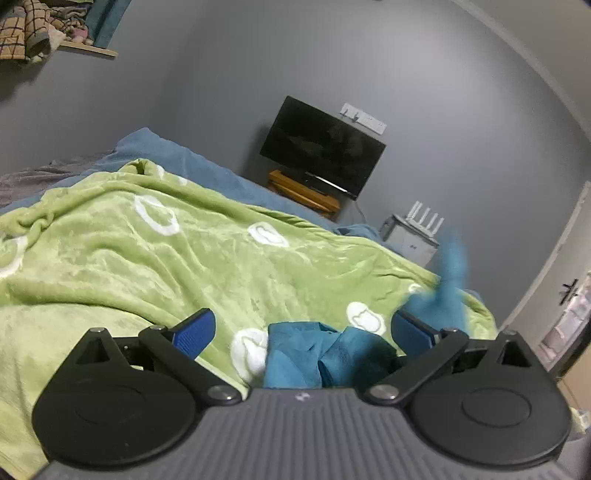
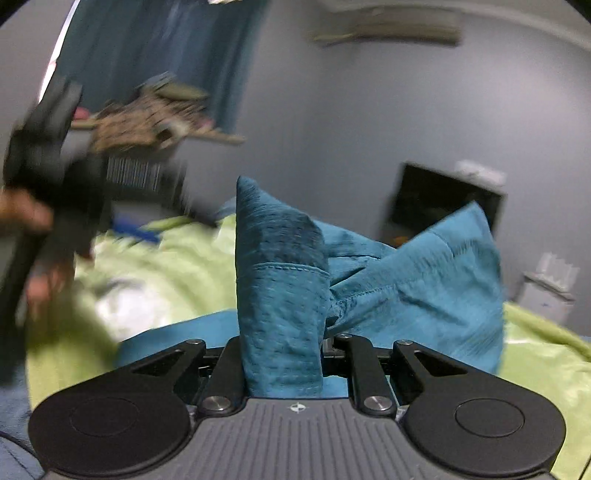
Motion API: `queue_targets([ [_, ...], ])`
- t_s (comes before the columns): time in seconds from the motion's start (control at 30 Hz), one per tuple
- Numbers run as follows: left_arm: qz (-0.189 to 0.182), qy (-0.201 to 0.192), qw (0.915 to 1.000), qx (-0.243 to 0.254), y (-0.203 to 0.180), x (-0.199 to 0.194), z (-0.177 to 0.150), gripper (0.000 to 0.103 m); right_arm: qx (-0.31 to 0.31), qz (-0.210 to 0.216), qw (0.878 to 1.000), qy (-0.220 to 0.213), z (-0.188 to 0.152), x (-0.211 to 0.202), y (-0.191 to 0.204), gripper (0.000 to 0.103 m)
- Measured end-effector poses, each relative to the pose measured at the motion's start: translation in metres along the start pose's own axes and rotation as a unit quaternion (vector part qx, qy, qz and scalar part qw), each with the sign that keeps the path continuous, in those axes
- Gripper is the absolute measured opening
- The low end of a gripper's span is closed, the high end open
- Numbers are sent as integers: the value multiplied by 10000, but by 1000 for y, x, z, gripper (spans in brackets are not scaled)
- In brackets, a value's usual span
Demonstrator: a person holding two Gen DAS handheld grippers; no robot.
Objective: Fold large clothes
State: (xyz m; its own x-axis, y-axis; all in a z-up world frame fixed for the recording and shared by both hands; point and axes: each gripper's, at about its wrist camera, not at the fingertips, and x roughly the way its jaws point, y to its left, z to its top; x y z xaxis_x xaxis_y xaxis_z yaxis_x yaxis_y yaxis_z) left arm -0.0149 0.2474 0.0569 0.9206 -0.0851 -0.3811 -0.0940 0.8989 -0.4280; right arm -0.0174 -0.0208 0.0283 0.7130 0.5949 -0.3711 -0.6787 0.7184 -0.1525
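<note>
A teal garment (image 1: 306, 356) lies bunched on the green blanket (image 1: 147, 258), just in front of my left gripper (image 1: 301, 328). The left gripper is open, its blue pads (image 1: 194, 330) wide apart, with cloth between them but not clamped. A blurred strip of the garment (image 1: 450, 273) rises at the right. My right gripper (image 2: 284, 350) is shut on a fold of the teal garment (image 2: 280, 280), which stands up between the hidden fingers and billows to the right. The left gripper (image 2: 55, 158) shows blurred at the left of the right wrist view.
The bed has a blue sheet (image 1: 207, 166) under the green blanket. A black TV (image 1: 321, 147) on a wooden stand, a white router on a small cabinet (image 1: 413, 236) and a door (image 1: 565, 295) stand beyond the bed. A shelf with clothes (image 1: 33, 33) hangs on the grey wall.
</note>
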Motion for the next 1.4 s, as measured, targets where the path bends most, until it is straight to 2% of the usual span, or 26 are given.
queue_targets([
  [0.13,-637,337,9974,-47,7,-3,-2,93,-175,609,9970,436,-15,34,33,17],
  [0.2,-952,653,9933,-14,3,8,-5,75,-118,785,9955,525,-26,41,40,24],
  [0.23,-1078,831,9907,36,0,15,-9,70,-84,861,9950,494,-32,40,39,28],
  [0.3,-1200,1147,9860,170,-6,26,-18,50,73,986,9942,414,-36,32,30,40],
  [0.37,-1184,1569,9798,359,-12,41,-29,40,325,1156,9920,388,-38,21,19,46],
  [0.47,-919,2016,9729,661,-12,52,-45,39,583,1403,9873,465,-44,-4,0,55],
  [0.6,-945,2268,9671,657,-2,55,-53,38,531,1593,9847,463,-65,-57,-26,59],
  [0.67,-1001,2365,9640,694,1,56,-51,33,755,1549,9843,380,-64,-67,-49,59],
  [0.7,-1038,2410,9623,716,0,54,-51,26,931,1495,9840,254,-62,-72,-66,59],
  [0.8,-1072,2524,9584,787,0,54,-51,17,1579,920,9832,12,-60,-76,-111,60],
  [0.93,-1061,2496,9595,760,1,48,-52,14,1911,-231,9808,306,-71,-50,-164,52],
  [1.03,-1070,2493,9602,668,5,43,-51,12,2033,-284,9763,692,-85,-18,-185,46],
  [1.13,-1164,2450,9608,579,10,36,-50,11,2251,-79,9725,602,-88,13,-187,45],
  [1.2,-1284,2362,9617,535,11,32,-48,12,2267,-132,9718,630,-84,34,-181,48],
  [1.23,-1288,2344,9623,503,12,32,-48,15,2215,-157,9728,654,-82,41,-180,48],
  [1.3,-1356,2408,9603,373,14,38,-49,41,2167,-148,9739,660,-82,53,-172,52],
  [1.37,-1453,2440,9582,341,13,41,-50,50,2095,-199,9756,631,-79,66,-165,55],
  [1.4,-1423,2444,9583,414,11,42,-51,50,2030,-243,9768,636,-76,71,-163,57],
])
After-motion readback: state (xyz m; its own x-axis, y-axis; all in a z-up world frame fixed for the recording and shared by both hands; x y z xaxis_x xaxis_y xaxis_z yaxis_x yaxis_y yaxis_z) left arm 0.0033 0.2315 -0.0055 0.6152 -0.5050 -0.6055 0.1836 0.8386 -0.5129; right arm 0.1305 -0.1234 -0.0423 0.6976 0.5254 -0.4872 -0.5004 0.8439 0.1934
